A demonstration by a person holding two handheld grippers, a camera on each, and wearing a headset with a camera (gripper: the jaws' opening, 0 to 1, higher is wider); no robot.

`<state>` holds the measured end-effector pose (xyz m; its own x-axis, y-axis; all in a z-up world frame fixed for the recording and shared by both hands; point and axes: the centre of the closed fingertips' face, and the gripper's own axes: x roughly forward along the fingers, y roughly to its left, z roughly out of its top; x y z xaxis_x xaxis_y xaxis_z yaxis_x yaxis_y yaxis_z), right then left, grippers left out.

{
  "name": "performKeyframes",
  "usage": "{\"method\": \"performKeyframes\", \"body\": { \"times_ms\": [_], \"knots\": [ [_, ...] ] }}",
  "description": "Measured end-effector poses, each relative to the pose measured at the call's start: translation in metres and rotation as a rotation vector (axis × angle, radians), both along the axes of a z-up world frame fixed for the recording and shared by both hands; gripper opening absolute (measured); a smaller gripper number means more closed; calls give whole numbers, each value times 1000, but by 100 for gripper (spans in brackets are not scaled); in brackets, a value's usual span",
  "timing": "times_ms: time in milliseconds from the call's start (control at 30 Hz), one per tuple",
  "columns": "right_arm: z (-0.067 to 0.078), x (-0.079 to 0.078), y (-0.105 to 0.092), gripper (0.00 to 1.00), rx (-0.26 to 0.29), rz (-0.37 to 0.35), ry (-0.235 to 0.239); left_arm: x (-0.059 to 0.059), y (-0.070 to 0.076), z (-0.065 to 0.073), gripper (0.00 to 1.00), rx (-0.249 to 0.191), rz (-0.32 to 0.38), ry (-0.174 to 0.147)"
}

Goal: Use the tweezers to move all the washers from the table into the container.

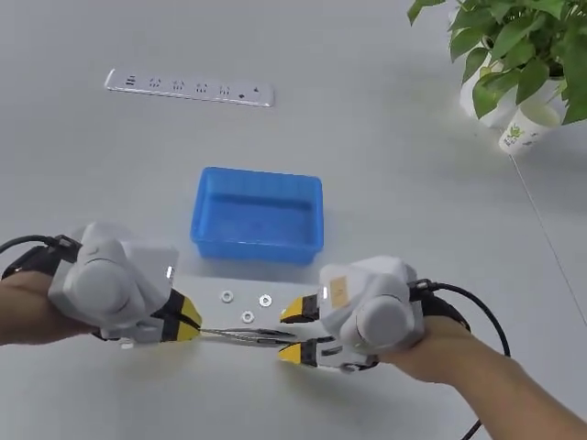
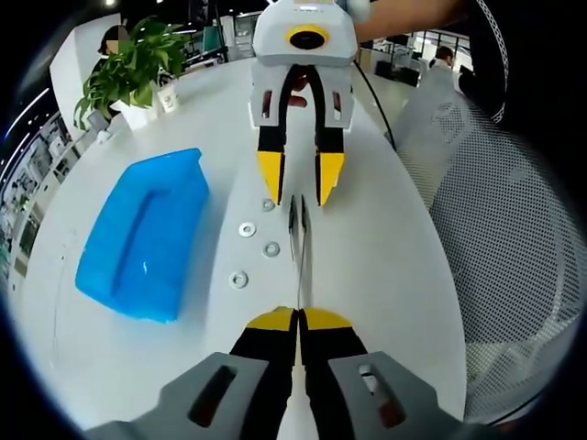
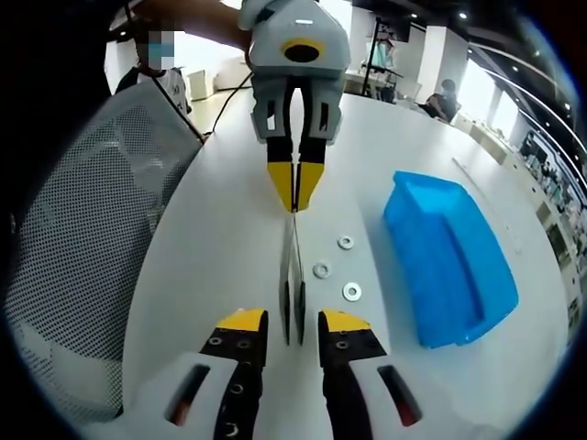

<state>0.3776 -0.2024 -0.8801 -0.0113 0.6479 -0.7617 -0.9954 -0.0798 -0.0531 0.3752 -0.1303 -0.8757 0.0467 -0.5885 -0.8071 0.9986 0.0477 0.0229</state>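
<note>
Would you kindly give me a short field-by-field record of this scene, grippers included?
Left gripper: shut on the joined end of the tweezers
Right gripper: open, jaws either side of the tweezers' tips
Container: blue, upright on the table
Washers: three, loose on the table between tweezers and container

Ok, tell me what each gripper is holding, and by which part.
The left gripper is shut on the tweezers, clamping one end. The right gripper holds nothing: its jaws stand open either side of the other end.
</note>
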Motion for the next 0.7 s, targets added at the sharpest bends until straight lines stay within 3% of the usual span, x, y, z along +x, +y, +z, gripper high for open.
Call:
{"method": "performKeyframes", "body": {
  "times_ms": [300, 700],
  "knots": [
    [-1, -1, 5, 22, -3, 21, -4, 0, -3, 14, 4, -1, -15, -34],
    [-3, -4, 13, 18, -5, 50, -6, -1, -13, 33, 4, -18, -31, -50]
  ]
}}
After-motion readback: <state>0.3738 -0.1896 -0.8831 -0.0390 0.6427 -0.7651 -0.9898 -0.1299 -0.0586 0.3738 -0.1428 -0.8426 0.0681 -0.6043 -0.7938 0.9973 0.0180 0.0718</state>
